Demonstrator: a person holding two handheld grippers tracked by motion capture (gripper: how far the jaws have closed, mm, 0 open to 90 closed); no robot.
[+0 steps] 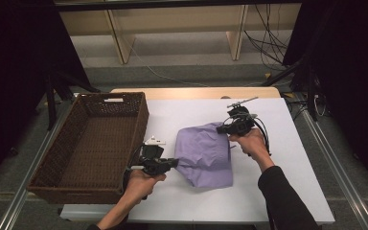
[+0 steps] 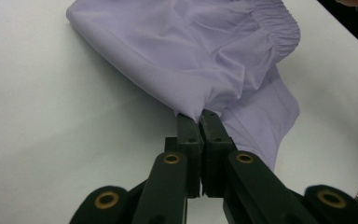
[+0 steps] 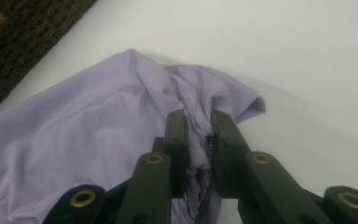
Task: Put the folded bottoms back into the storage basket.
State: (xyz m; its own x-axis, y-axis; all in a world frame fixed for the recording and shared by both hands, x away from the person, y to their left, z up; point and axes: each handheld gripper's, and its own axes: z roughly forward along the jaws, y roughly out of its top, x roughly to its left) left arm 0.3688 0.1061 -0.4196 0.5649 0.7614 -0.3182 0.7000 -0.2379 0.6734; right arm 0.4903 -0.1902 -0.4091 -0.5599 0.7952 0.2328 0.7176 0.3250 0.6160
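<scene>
One woven basket (image 1: 93,143) is standing on the left part of the white table (image 1: 278,182), and it seems to be holding nothing, although its dark inside is hard to read from the high view. Just to the right of the basket, the left gripper (image 1: 175,162) is pinching the near left edge of the one lilac garment (image 1: 205,153); in the left gripper view its jaws are pressed together on a small fold of the cloth (image 2: 200,60). The garment is lying to the right of the basket, close to it but apart from it, and most of it is resting on the table while the two held edges are pulled up a little. Further right from the basket, the right gripper (image 1: 220,128) is clamping the gathered, elastic-looking edge of the garment (image 3: 98,140) at its far right corner. So both grasps are made, one by each of the two grippers. What is left, I judge, is lifting the garment clear and carrying it left into the basket, then letting it go there.
</scene>
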